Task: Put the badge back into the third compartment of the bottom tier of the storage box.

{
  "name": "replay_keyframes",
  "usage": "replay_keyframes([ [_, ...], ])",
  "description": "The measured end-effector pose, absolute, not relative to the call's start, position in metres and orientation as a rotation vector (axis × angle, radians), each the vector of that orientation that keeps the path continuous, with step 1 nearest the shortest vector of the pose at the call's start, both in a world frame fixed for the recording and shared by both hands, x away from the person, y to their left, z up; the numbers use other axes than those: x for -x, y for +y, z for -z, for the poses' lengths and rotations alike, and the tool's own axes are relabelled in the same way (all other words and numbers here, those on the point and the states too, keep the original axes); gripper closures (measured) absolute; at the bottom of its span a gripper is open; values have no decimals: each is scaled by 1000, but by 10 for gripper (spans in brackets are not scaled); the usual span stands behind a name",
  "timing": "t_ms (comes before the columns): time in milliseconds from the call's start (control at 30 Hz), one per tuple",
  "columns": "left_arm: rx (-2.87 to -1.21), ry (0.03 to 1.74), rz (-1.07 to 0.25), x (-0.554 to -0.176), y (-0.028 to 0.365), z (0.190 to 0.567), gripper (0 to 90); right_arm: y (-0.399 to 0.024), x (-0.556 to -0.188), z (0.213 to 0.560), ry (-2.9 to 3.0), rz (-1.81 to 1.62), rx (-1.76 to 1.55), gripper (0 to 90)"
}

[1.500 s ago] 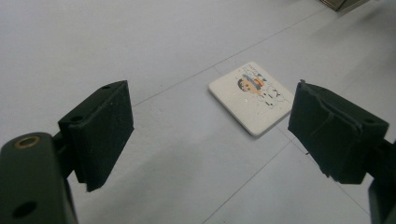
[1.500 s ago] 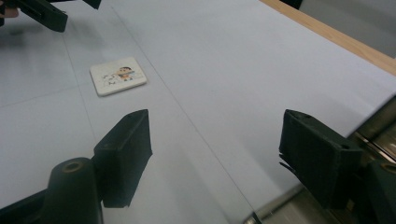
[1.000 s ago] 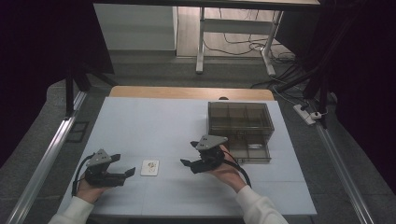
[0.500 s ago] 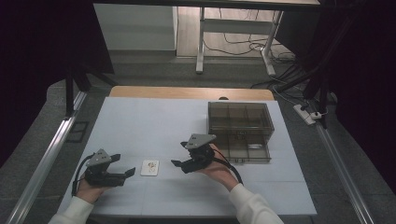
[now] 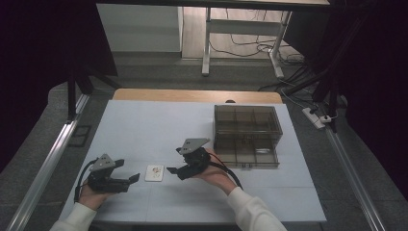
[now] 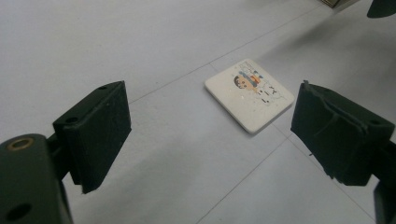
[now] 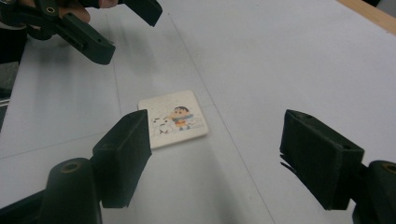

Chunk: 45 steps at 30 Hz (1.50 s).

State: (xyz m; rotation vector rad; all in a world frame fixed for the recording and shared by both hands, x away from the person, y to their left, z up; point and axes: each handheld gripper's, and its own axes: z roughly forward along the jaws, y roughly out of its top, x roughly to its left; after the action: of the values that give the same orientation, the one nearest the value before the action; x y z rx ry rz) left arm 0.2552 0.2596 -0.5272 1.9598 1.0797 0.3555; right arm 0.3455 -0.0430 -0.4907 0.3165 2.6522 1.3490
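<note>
the right gripper (image 5: 172, 170) has slid left toward the small picture tile (image 5: 154, 173), its jaws just opening wider with nothing between them. the tile lies flat on the tabletop (image 5: 159, 125) between both grippers. the left gripper (image 5: 136, 178) waits beside it, jaws apart and empty, so a pickup looks close.

The right gripper (image 5: 172, 170) has travelled leftward across the white worktop (image 5: 144, 125) toward the small square cartoon-printed tile (image 5: 154, 173), its empty jaws having just been opening wider.
</note>
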Motion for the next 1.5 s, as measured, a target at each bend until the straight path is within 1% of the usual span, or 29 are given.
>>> replay_keyframes([
  [500, -1974, 1064, -345, -255, 258, 528, 118, -8, -352, 505, 2733, -1276, -242, 226],
  [900, -1970, 1054, -348, -254, 258, 527, 123, 26, -357, 522, 2813, -1178, -150, 186],
  [1333, -1982, 1045, -343, -255, 257, 528, 124, 38, -356, 538, 2895, -1104, -85, 183],
  [1500, -1982, 1046, -344, -255, 258, 528, 124, 44, -355, 540, 2906, -1080, -52, 210],
])
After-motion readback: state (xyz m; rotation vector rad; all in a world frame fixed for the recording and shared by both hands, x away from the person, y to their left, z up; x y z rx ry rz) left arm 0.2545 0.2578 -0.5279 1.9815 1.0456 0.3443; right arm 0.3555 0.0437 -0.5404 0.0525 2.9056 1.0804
